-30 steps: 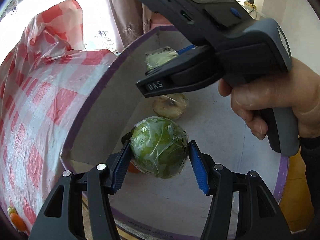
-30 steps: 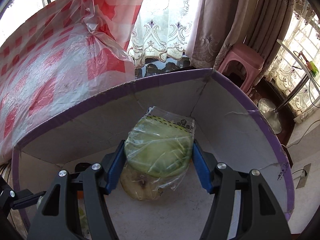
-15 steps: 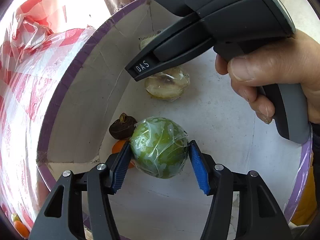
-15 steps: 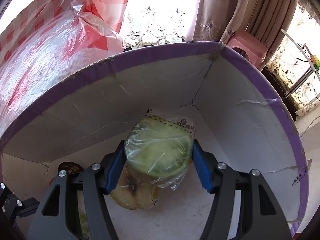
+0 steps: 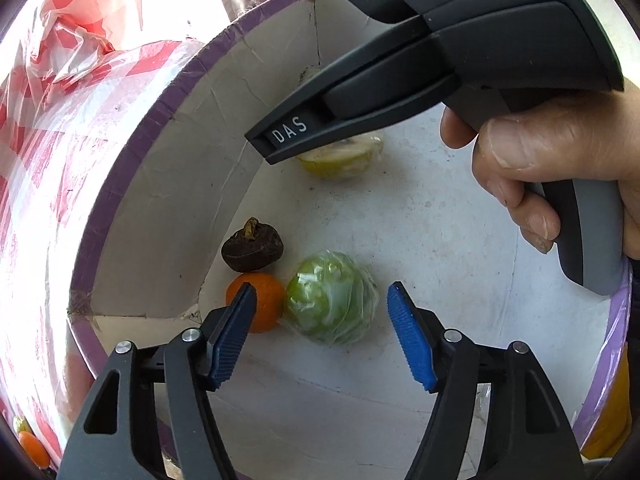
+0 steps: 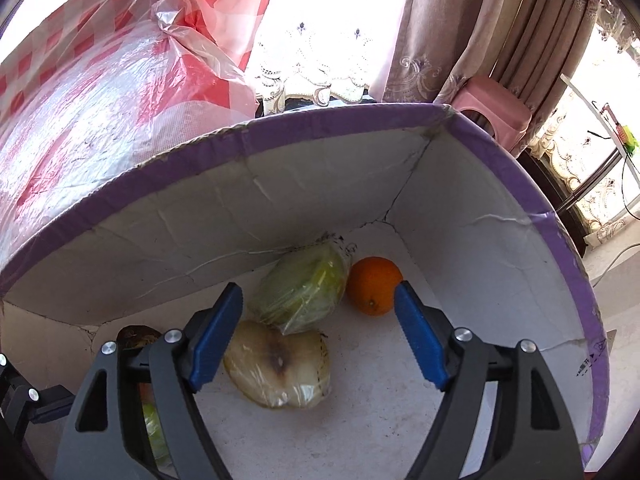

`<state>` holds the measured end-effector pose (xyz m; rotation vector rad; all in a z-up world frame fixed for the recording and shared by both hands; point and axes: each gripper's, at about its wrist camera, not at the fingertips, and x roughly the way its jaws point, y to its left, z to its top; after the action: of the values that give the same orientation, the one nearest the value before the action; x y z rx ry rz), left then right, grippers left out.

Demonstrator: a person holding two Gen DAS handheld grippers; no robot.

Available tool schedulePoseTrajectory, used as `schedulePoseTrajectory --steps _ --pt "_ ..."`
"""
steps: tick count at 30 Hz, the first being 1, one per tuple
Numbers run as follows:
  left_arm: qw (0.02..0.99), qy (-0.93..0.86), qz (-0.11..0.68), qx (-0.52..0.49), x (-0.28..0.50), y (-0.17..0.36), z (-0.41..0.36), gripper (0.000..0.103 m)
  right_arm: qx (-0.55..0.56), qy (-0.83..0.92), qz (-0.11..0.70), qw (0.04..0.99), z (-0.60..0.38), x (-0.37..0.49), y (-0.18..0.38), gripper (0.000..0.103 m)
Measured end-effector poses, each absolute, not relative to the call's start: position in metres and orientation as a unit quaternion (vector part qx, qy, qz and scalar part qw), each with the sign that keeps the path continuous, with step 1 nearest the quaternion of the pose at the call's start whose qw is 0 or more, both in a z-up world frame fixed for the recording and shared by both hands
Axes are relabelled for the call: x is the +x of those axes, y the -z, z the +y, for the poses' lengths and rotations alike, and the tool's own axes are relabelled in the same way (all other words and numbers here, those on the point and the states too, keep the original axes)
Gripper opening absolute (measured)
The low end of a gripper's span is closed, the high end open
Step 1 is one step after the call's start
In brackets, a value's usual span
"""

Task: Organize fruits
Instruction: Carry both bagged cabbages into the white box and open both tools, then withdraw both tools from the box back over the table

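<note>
A purple-rimmed cardboard box holds the fruits. In the left wrist view a plastic-wrapped green fruit lies on the box floor beside an orange and a dark brown fruit. My left gripper is open just above the green fruit. In the right wrist view a wrapped pale green fruit lies against the box wall, next to an orange and a wrapped yellowish bruised fruit. My right gripper is open above them; its body crosses the left wrist view.
A red-and-white checked plastic bag bulges against the box's far side and also shows in the left wrist view. A pink stool and curtains stand behind the box. A small orange fruit lies outside the box at lower left.
Both grippers opened and let go: the wrapped green fruit dropped onto the box floor by the orange, and the pale green wrapped fruit now rests against the box wall.
</note>
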<state>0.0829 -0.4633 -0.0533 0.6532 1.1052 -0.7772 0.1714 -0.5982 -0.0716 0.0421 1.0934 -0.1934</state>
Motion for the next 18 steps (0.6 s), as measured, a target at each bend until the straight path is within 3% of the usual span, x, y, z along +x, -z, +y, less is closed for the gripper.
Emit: schedulePoseTrajectory --steps 8,12,18 --pt "0.738 0.367 0.488 0.286 0.077 0.046 -0.455 0.08 0.019 0.118 0.485 0.866 -0.601 0.161 0.044 0.093" --pt "0.752 0.377 0.464 0.278 0.07 0.033 -0.448 0.087 0.031 0.133 0.465 0.875 -0.604 0.151 0.027 0.093" --pt "0.789 0.376 0.429 0.227 0.067 0.0 -0.428 0.088 0.059 0.165 0.416 0.892 -0.608 0.128 -0.008 0.093"
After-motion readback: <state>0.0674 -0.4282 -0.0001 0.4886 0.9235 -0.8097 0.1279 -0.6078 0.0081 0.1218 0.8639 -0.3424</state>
